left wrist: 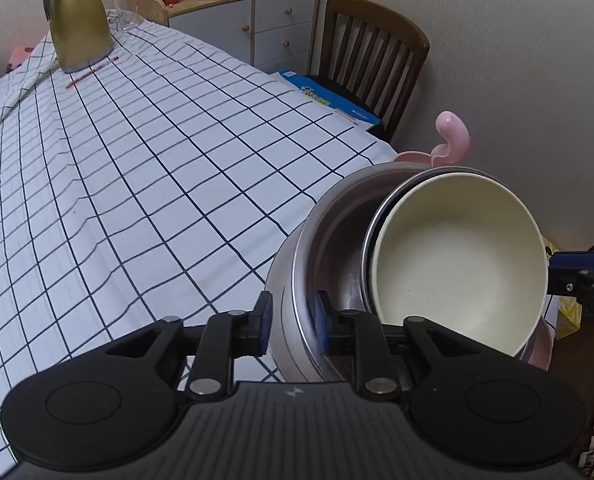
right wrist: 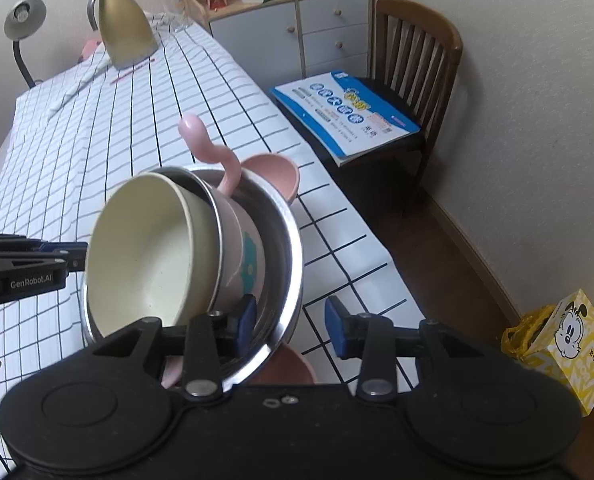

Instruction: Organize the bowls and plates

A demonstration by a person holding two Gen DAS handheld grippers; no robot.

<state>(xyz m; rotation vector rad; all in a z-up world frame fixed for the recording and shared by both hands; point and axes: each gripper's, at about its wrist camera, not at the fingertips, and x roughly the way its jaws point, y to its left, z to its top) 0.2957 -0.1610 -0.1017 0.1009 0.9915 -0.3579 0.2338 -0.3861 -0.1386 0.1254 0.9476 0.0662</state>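
Cup [right wrist: 233, 256] and inner bowl [right wrist: 145, 256] sit nested in the steel bowl [right wrist: 285, 240], tilted at the table's [left wrist: 137, 184] near corner. The jug [left wrist: 79, 20] stands at the far end, cabinet [right wrist: 317, 28] behind, chair [right wrist: 417, 60] beside the table, booklet [right wrist: 349, 112] on its seat.

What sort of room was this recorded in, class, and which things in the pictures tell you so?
Most likely a home dining room. A table under a checked tablecloth holds a gold jug; a wooden dining chair stands beside it, and a sideboard cluttered with household items fills the corner.
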